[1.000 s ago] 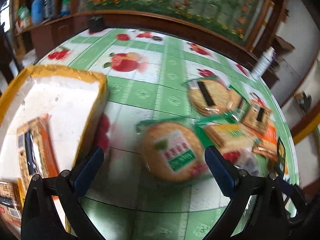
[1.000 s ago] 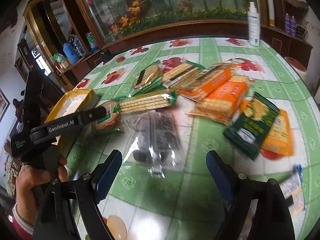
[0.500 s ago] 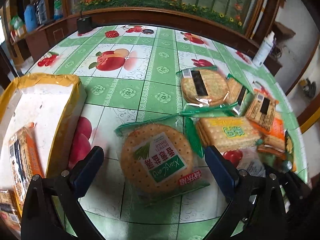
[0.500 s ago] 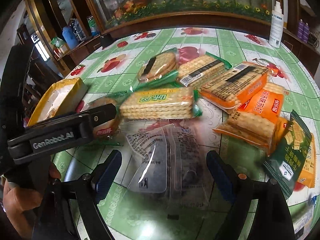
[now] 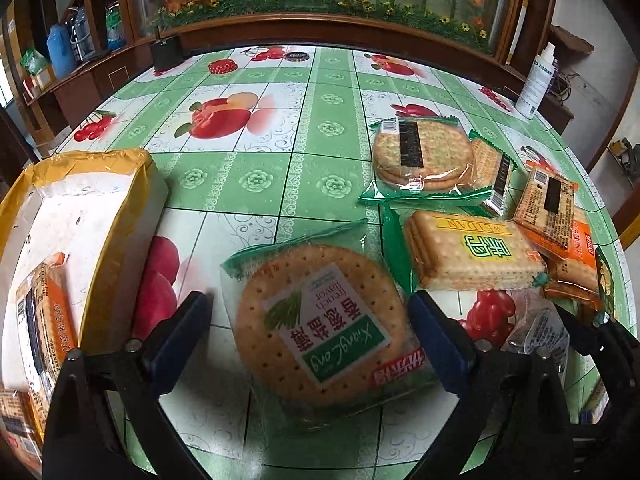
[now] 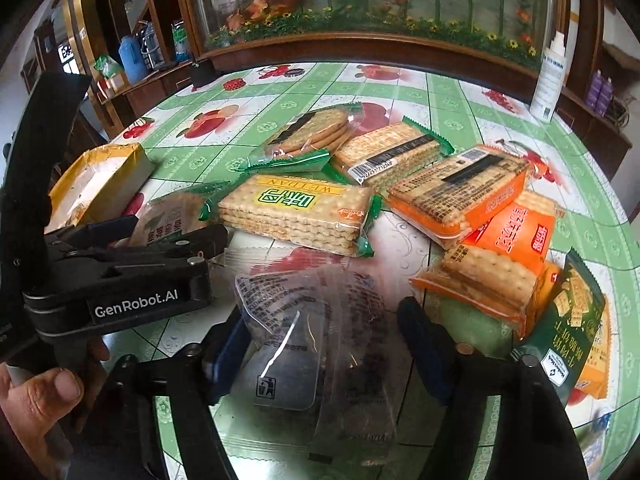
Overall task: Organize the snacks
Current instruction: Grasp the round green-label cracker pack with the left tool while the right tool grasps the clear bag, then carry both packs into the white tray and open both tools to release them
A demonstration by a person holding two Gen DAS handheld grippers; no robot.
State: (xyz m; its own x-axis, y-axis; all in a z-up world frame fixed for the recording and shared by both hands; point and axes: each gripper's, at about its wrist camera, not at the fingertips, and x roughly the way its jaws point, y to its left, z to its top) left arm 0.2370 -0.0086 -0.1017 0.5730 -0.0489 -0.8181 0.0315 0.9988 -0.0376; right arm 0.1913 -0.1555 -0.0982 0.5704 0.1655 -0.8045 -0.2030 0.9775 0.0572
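Observation:
A round cracker pack with a green label (image 5: 320,320) lies flat on the table between the fingers of my left gripper (image 5: 308,340). Its jaws are closing; the right pad is at the pack's edge, while the left pad stands clear of it. My right gripper (image 6: 326,356) straddles a clear plastic bag with dark contents (image 6: 316,352). Those jaws are closing too, and no squeeze shows on the bag. A white box with a yellow taped rim (image 5: 100,208) at the left holds an orange snack pack (image 5: 44,320).
More snacks crowd the right side: a rectangular cracker pack (image 6: 296,212), another round cracker pack (image 5: 420,156), orange packs (image 6: 460,196) and a dark green bag (image 6: 576,320). A white bottle (image 6: 550,76) stands at the far edge. A person's hand (image 6: 36,400) holds the left gripper.
Both grippers came down closer to the table. The round pack is now centred between the left fingers. The right jaws have narrowed around the clear bag.

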